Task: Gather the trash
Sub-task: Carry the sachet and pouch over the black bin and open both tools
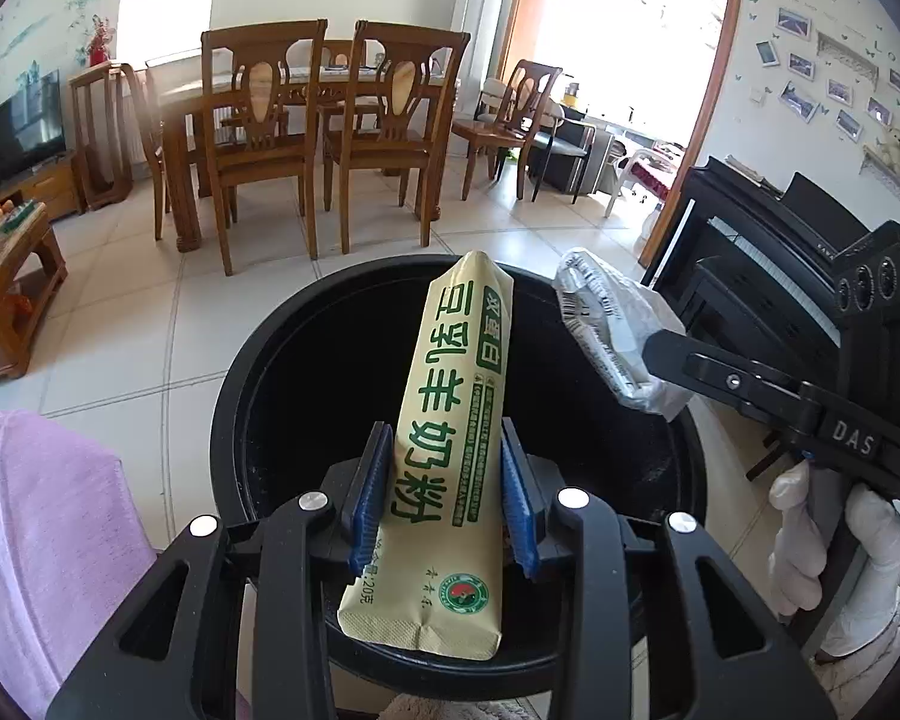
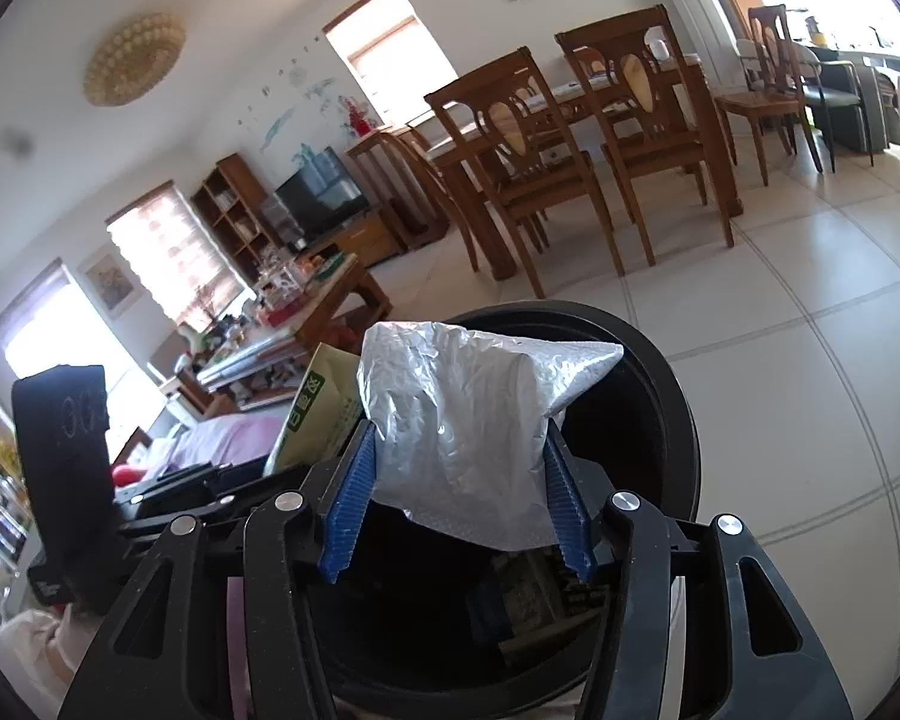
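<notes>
The left gripper [image 1: 444,498] pinched a long cream sachet [image 1: 444,450] printed with green characters, its blue pads [image 1: 371,498] pressed against the packet's two sides. The sachet stood tilted through the centre of the left wrist view, its upper end reaching toward the far rim of a round black bin [image 1: 234,396] that filled the lower middle of the frame. The packet hung over the bin's dark mouth.

At the right of that view, the right gripper [image 1: 660,354] held a crumpled silver wrapper [image 1: 606,324] above the bin's right rim, with a white-gloved hand [image 1: 834,546] on its handle in the lower right.

In the right wrist view, the right gripper [image 2: 459,492] had its jaws clamped on the silver wrapper [image 2: 468,408], which bulged between the blue pads [image 2: 348,498] in the centre. The black bin [image 2: 672,414] sat directly beneath it, with what looked like some dark packaging [image 2: 528,600] lying inside, though the view there was dim. The cream sachet [image 2: 318,414] showed just left of the wrapper.

A pink cloth [image 1: 48,528] lay at the lower left, and wooden chairs [image 1: 258,132] stood on the tiled floor [image 1: 138,324] beyond.
</notes>
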{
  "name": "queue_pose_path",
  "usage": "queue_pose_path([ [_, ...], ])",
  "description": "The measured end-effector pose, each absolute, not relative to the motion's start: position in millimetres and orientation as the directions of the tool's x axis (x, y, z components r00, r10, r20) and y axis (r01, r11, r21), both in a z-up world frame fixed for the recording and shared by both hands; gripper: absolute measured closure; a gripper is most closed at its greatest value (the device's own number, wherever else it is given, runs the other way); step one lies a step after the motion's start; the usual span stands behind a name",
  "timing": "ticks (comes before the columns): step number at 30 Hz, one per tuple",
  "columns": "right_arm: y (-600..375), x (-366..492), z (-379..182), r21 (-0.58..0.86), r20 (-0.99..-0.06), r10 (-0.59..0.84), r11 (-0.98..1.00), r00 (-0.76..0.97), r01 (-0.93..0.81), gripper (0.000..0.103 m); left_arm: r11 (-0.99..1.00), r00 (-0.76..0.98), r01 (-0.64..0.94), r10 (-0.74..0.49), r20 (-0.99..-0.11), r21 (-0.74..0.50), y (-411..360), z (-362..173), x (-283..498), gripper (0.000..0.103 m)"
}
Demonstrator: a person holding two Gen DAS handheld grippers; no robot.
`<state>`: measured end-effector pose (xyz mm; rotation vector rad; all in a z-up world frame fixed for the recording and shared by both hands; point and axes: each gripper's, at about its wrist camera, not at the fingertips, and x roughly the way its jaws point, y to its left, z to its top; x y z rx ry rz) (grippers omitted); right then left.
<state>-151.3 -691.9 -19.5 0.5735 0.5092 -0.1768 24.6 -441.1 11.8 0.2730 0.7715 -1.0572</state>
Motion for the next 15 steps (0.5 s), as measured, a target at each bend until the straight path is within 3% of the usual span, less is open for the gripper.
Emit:
queue_pose_path([
  [15, -689.0, -139.1, -22.7, 0.472, -0.537, -0.017, 0.822, 0.843, 0.318, 0.045, 0.507, 0.247, 0.846, -0.643, -0.725, -0.162, -457.9, -5.6, 29.2, 0.066],
])
